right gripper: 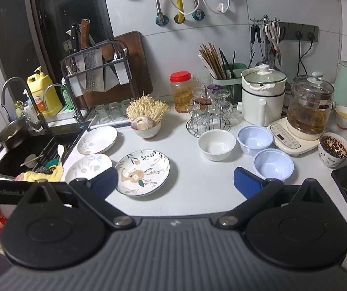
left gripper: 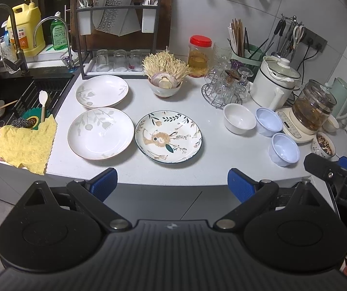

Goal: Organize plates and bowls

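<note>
Three plates lay flat on the white bench [left gripper: 212,169], none stacked. The patterned plate [left gripper: 168,136] with leaves and a brown animal figure sat nearest the front edge, in the middle. Just beside it toward the sink lay a white plate [left gripper: 100,133] with pale grey flowers, and behind that one, close to it, a second white plate [left gripper: 102,91] of the same kind.

Three empty bowls stood on the other side of the patterned plate, well apart from it: a white bowl [left gripper: 239,118], and next to it two pale blue bowls, the rear blue bowl [left gripper: 268,122] right by the white one and the front blue bowl [left gripper: 284,149] closer to the bench edge. From the right wrist camera the same white bowl [right gripper: 216,145] stood just beside the two blue ones.

Behind the plates a small bowl of mushrooms [left gripper: 165,82] stood near a jar [left gripper: 199,55] with a red lid. A yellow cloth [left gripper: 25,143] hung over the corner by the sink [left gripper: 8,101].

The left gripper [left gripper: 172,181] hovered in front of the bench edge, fingers spread wide and holding nothing. The right gripper [right gripper: 175,181] hung above the front of the bench, its fingers likewise spread apart and empty.
</note>
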A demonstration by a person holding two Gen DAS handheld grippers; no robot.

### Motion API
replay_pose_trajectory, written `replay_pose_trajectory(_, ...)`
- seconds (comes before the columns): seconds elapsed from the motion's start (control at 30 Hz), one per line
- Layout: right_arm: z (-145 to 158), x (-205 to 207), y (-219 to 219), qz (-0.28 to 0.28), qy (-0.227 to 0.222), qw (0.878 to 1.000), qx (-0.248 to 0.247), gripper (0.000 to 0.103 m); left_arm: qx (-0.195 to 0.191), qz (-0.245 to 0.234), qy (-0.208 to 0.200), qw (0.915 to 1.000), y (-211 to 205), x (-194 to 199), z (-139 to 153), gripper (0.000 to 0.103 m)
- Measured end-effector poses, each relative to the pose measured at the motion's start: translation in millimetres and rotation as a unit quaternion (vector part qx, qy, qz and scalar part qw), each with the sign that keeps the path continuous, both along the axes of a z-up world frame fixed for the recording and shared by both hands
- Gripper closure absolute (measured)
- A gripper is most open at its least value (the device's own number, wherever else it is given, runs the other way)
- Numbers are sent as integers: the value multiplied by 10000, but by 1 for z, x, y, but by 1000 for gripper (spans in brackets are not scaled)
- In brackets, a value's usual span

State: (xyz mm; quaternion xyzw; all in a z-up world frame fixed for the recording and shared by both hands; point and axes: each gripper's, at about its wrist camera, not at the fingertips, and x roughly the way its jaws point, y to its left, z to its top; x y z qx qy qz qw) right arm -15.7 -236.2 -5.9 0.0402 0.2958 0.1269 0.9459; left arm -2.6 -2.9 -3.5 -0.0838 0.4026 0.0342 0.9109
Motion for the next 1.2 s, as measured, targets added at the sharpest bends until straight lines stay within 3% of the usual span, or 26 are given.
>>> replay_pose_trajectory(0.8,24,-7,6,-39,0,9998,-193,0,78,-21,-119,9999,-3,-16,1,4)
replay_pose_trajectory(1.2,79,27,19,870,467,9944,-383,0,283,104,-176,9994,6,2,18,4)
